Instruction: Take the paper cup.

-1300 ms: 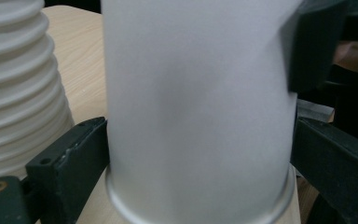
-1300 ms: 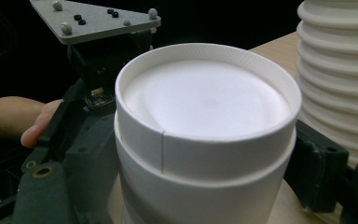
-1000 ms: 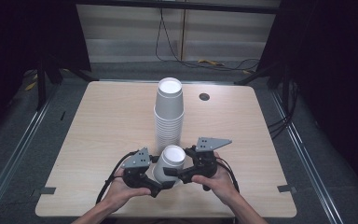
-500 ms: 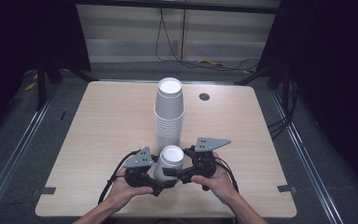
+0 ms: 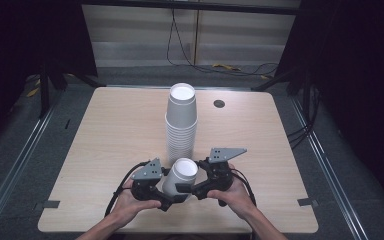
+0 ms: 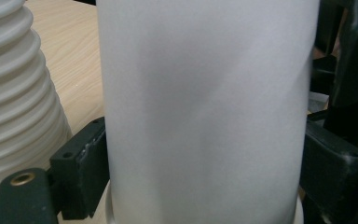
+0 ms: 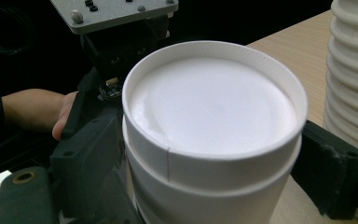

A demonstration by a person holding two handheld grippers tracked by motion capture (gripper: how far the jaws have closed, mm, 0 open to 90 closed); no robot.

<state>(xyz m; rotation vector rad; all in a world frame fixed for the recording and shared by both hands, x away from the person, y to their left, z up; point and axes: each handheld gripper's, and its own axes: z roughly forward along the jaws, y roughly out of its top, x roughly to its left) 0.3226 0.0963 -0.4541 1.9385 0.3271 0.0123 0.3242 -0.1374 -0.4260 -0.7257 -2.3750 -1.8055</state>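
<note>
The short stack of nested white paper cups (image 5: 180,176) sits upside down at the near middle of the light wooden table (image 5: 105,135), base up, one cup sleeved over another with a rim step showing in my right gripper view (image 7: 214,135). My left gripper (image 5: 166,196) clamps its black jaws on the cups' wall from the left, and my right gripper (image 5: 194,188) clamps them from the right. Just behind stands the tall stack of white paper cups (image 5: 181,122), apart from the held ones
</note>
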